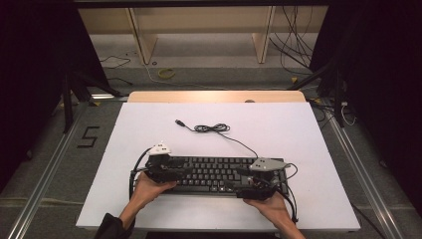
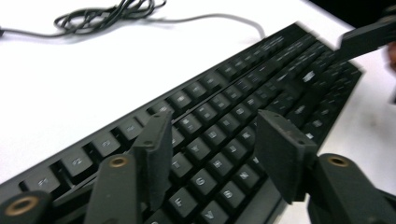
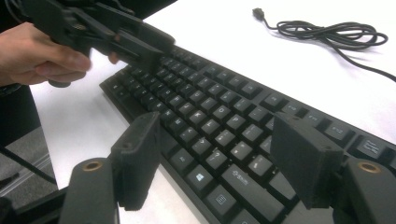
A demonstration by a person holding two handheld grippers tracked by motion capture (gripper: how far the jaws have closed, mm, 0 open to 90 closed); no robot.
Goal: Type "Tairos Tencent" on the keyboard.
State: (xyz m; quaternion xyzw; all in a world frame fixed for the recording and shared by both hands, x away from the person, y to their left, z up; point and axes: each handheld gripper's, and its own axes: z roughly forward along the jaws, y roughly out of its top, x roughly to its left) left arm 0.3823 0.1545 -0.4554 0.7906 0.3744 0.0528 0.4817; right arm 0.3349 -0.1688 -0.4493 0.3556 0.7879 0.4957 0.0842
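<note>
Two grippers work one black keyboard (image 1: 219, 174), which lies flat on the white table (image 1: 149, 124), near the front edge. High view: left gripper (image 1: 171, 172) sits at the kbd's left end, right gripper (image 1: 249, 181) at its right end, each in a hand; kbd cable (image 1: 214, 128) trails to a loose coil w/ the USB plug free toward the table's back. Left gripper view: left gripper (image 2: 212, 154) has jaws spread over the letter keys, nothing pinched between them, pads off the keys as far as seen; frame blurred. Right gripper view: right gripper (image 3: 219, 163) also has jaws apart above the bottom key row near the front edge, gripping nothing; the other gripper hangs over the far end. Judgement: kbd appears set down and let go, or not yet grasped; cable not plugged in; any lift or repositioning is left to do.
</note>
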